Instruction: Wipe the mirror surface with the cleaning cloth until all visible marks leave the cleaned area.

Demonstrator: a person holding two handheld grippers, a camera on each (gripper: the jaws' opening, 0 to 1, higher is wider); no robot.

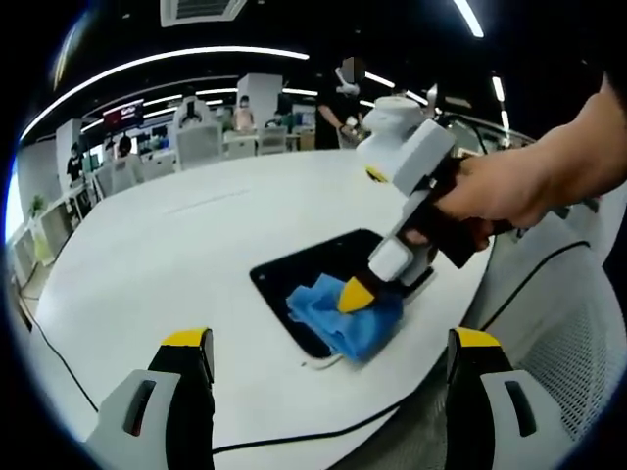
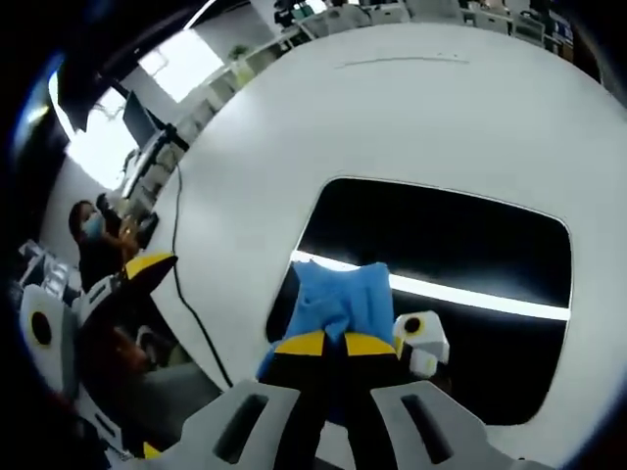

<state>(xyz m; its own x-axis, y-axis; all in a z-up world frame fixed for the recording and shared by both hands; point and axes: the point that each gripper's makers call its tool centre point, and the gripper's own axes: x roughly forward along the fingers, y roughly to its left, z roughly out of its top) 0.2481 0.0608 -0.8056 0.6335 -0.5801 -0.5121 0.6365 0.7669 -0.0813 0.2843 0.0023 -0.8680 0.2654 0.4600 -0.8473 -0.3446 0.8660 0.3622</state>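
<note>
A dark rectangular mirror [image 1: 294, 274] [image 2: 441, 235] lies flat on a white round table [image 1: 176, 255] [image 2: 411, 117]. A blue cleaning cloth [image 1: 343, 318] [image 2: 338, 294] rests on the mirror's near corner. My right gripper [image 1: 355, 294] [image 2: 328, 345], held by a hand [image 1: 509, 186], is shut on the cloth and presses it against the glass. My left gripper [image 1: 331, 341] hangs open above the table's near edge, short of the mirror, with nothing between its jaws. It also enters the right gripper view at the left edge [image 2: 127, 284]. A bright light strip reflects in the mirror.
A black cable [image 1: 294, 436] [image 2: 186, 284] runs along the table's near edge. A white mesh chair [image 1: 578, 333] stands to the right of the table. Desks, chairs and people [image 1: 348, 98] are in the room beyond; another person [image 2: 93, 235] is at the left.
</note>
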